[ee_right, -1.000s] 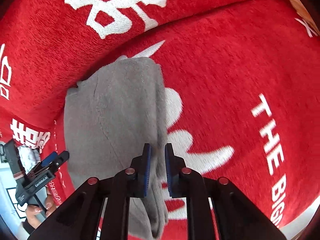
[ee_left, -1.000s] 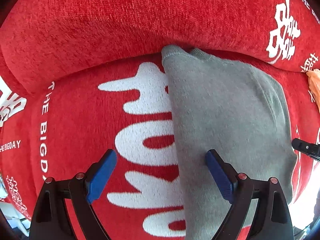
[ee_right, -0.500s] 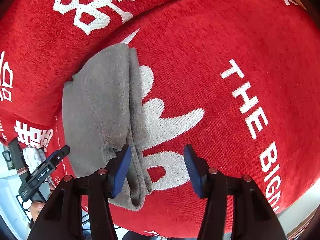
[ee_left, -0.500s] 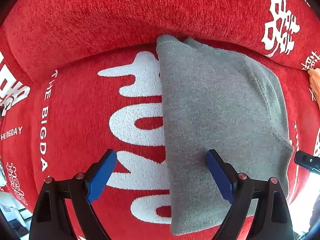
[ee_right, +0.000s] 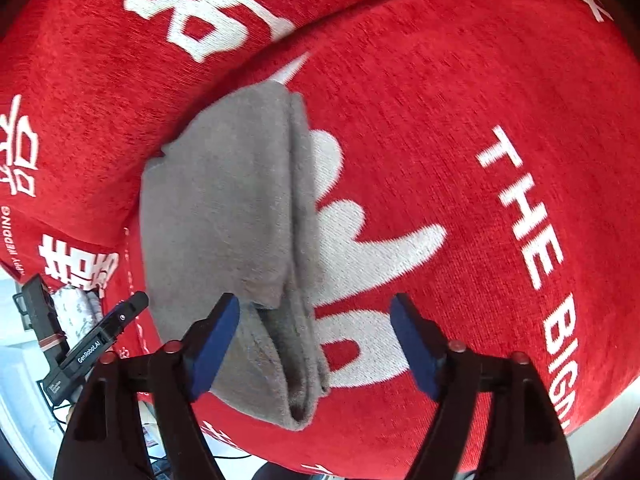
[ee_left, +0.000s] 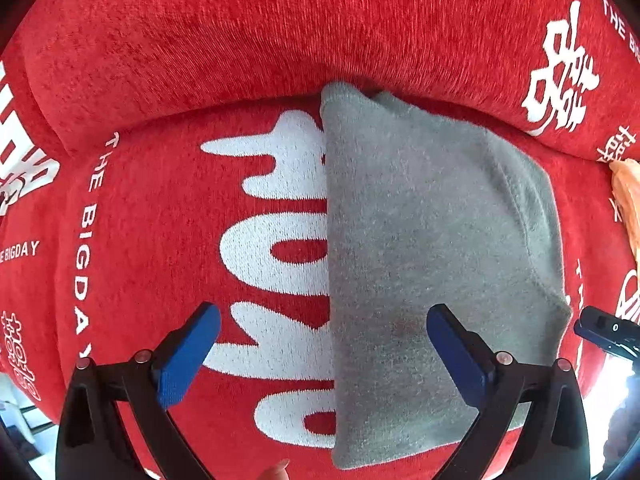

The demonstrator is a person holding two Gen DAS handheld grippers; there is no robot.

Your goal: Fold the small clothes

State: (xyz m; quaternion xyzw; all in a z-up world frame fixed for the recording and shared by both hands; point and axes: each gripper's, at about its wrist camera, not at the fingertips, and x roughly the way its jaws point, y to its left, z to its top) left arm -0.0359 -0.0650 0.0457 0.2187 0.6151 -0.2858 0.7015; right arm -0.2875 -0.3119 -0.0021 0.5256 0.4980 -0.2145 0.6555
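Note:
A folded grey garment (ee_left: 432, 264) lies flat on the red sofa seat (ee_left: 160, 240), its far end against the backrest. It also shows in the right wrist view (ee_right: 224, 216), with stacked layers along its right edge. My left gripper (ee_left: 320, 352) is open and empty, above the garment's left edge near its front end. My right gripper (ee_right: 314, 342) is open and empty, its jaws standing either side of the garment's layered right edge. The other gripper's tip shows at the right of the left wrist view (ee_left: 604, 332) and at the left of the right wrist view (ee_right: 96, 344).
The sofa cover is red with large white lettering (ee_left: 280, 264). The red backrest (ee_left: 280, 32) rises behind the garment. An orange cloth (ee_left: 628, 200) lies at the far right. The seat's front edge (ee_right: 400, 460) is close below the garment.
My right gripper opened from shut and let go of the garment's edge, then drew back a little. The garment settled flat. My left gripper stayed open and shifted slightly.

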